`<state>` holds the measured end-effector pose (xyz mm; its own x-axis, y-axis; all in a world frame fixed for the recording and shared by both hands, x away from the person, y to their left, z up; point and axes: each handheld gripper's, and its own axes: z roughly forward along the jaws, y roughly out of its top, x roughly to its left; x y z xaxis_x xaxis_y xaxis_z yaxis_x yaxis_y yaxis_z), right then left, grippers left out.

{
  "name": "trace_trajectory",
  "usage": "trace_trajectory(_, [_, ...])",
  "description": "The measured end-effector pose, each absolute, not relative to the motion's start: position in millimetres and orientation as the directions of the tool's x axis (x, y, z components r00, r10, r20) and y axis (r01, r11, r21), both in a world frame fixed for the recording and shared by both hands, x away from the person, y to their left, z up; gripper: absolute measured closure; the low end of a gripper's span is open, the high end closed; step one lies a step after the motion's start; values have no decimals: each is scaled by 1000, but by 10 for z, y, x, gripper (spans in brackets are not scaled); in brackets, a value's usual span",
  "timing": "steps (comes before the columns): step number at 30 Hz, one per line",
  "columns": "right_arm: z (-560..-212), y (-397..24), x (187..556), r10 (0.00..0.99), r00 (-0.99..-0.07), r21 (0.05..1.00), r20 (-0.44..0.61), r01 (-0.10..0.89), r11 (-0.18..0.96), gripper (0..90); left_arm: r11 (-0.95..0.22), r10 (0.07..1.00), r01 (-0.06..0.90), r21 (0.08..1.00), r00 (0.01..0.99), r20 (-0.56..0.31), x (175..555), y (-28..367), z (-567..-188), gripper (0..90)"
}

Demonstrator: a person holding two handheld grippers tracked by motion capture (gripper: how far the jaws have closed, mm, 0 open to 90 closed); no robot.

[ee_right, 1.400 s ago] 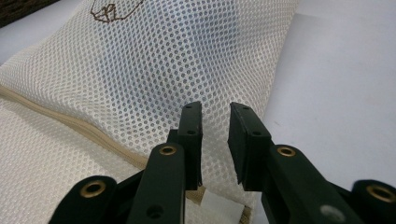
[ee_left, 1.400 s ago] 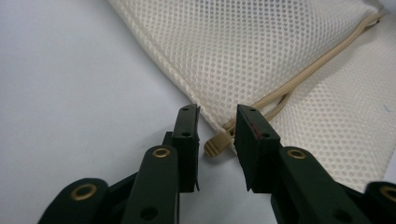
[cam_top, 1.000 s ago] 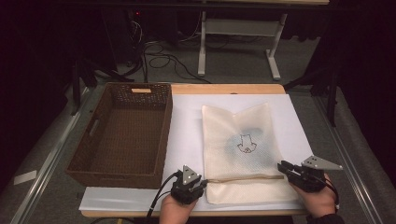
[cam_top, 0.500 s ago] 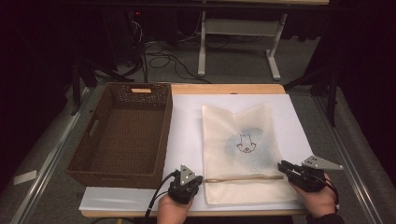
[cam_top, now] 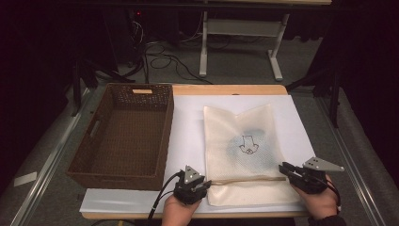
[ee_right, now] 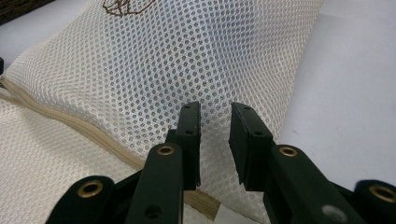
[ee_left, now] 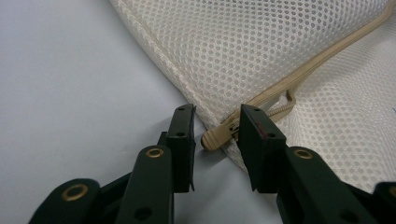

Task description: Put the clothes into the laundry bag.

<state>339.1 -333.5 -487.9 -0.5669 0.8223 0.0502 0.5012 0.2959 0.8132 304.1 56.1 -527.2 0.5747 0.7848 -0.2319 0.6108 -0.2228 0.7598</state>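
A cream mesh bag (cam_top: 244,141) with a dark line drawing lies flat on the white sheet. Its beige zipper (cam_top: 244,179) runs across the near end. My left gripper (cam_top: 207,183) is at the zipper's left end. In the left gripper view its jaws (ee_left: 217,114) have just been opening, and the beige zipper pull (ee_left: 215,138) lies loose between them with a gap on both sides. My right gripper (cam_top: 285,167) is at the bag's right edge. In the right gripper view its jaws (ee_right: 215,108) pinch a raised fold of the mesh (ee_right: 140,70) just past the zipper (ee_right: 93,133).
A brown wicker basket (cam_top: 117,181) stands empty on the left, its right wall close to my left gripper. The white sheet (cam_top: 188,122) covers the wooden table. Beyond the far edge are a dark floor, cables and a desk frame (cam_top: 204,42).
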Motion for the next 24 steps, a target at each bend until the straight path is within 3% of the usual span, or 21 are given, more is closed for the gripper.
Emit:
trace_trajectory(4, [-4882,-3319,3390,821,-569,811,50,503,299,747,-222,781,611,760,578,-237,3042,563,-5273,669])
trace_trajectory(6, [-4880,-3310,3384,822,-567,809,52,506,298,747,-222,773,615,756,584,-248,3039,562,-5270,760])
trace_trajectory(14, [-4879,-3337,3390,823,-566,814,49,500,295,747,-206,769,612,764,584,-261,3012,576,-5197,798])
trace_trajectory(24, [-4873,-3334,3387,824,-565,816,50,498,293,746,-241,770,555,796,609,-192,2930,480,-5098,823])
